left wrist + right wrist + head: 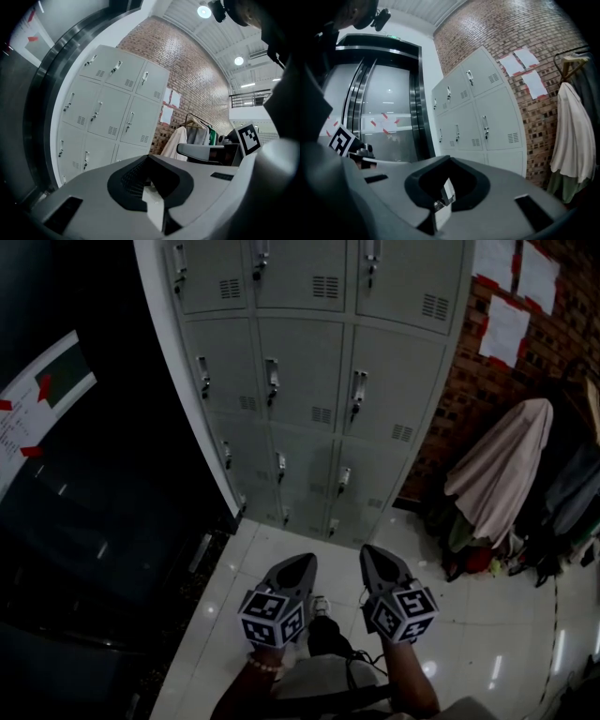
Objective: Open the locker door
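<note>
A grey bank of lockers (300, 381) stands ahead of me, every door closed, each with a small upright handle such as the one on a middle door (357, 390). My left gripper (302, 562) and right gripper (370, 551) are held low over the floor, side by side and well short of the lockers. Both sets of jaws are shut with nothing between them. In the left gripper view the lockers (112, 108) rise beyond my left gripper (149, 157). The right gripper view has the lockers (483, 112) to the right of centre, past my right gripper (450, 158).
A dark lift door (84, 521) with a metal frame adjoins the lockers on the left. On the right is a brick wall (487, 381) with white papers (506, 329) and a clothes rack with a beige coat (506, 474). Glossy white floor tiles (487, 615) lie underfoot.
</note>
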A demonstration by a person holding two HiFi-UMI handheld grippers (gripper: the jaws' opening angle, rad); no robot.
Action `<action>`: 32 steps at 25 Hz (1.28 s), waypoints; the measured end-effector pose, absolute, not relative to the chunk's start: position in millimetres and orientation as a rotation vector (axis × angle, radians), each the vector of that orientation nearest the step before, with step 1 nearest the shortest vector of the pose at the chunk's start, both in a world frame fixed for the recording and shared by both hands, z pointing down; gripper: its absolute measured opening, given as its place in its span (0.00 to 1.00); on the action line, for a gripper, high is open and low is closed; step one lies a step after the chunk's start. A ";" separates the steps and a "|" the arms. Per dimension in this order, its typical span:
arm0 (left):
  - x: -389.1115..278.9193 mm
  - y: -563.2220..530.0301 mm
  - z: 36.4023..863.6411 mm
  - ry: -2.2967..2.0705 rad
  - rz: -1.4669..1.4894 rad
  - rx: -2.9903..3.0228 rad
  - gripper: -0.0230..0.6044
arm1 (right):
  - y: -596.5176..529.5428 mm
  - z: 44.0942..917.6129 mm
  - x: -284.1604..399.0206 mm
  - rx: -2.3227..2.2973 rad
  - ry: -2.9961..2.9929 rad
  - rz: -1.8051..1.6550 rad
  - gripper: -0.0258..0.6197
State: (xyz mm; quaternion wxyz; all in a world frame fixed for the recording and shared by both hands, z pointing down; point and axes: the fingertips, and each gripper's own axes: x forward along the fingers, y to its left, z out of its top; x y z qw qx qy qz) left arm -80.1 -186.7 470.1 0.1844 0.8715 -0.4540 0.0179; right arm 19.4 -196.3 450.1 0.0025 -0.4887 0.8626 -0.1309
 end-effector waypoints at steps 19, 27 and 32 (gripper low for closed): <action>-63.9 -427.3 442.6 -1.299 0.031 2.528 0.02 | -469.3 416.9 39.5 -1.617 2.683 -0.246 0.23; -61.6 -503.1 445.3 -1.306 0.015 2.513 0.02 | -568.5 414.3 41.9 -1.669 2.683 -0.212 0.32; -65.6 -532.7 447.8 -1.327 -0.001 2.506 0.02 | -619.0 410.9 39.5 -1.723 2.665 -0.166 0.32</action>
